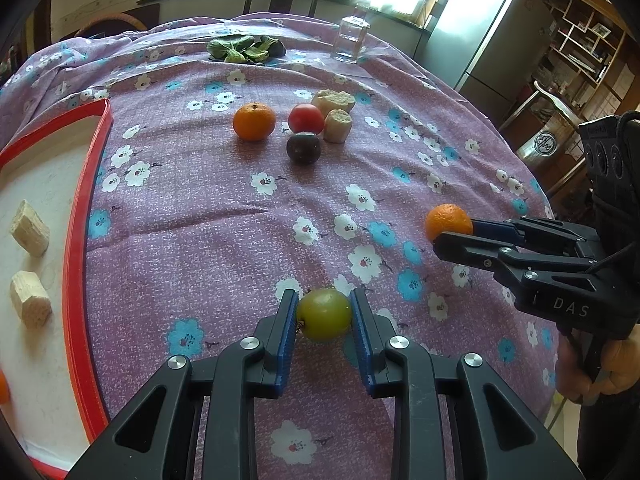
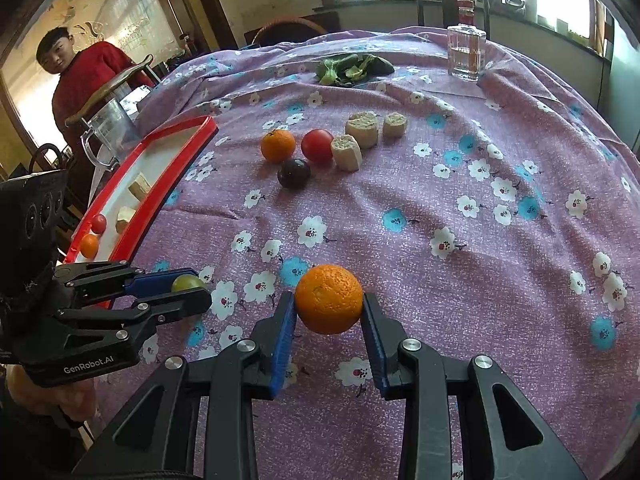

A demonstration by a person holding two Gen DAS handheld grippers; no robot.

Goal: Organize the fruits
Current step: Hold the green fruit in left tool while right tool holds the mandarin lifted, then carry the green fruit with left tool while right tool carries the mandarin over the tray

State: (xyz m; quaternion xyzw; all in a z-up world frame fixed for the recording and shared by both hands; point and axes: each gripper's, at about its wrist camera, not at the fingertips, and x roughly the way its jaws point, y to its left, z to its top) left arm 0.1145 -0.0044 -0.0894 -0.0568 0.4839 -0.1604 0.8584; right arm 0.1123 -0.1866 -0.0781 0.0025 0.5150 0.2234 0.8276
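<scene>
My left gripper (image 1: 324, 314) is shut on a small green fruit (image 1: 324, 314), its blue pads pressing both sides just above the purple flowered cloth. To its right, my right gripper (image 2: 329, 304) is shut on an orange (image 2: 329, 299); the same orange (image 1: 448, 222) shows in the left wrist view. Farther back on the cloth lie another orange (image 1: 254, 121), a red tomato (image 1: 306, 119) and a dark plum (image 1: 303, 148). A red-rimmed tray (image 1: 86, 240) stands at the left with a small orange (image 2: 89, 245) and a small red fruit (image 2: 98, 223) in it.
Bread chunks (image 1: 337, 126) sit beside the tomato, and wooden blocks (image 1: 30, 228) lie in the tray. Leafy greens (image 1: 244, 49) and a glass bottle (image 1: 351, 40) stand at the far side. A person in red (image 2: 80, 76) is beyond the table's left edge.
</scene>
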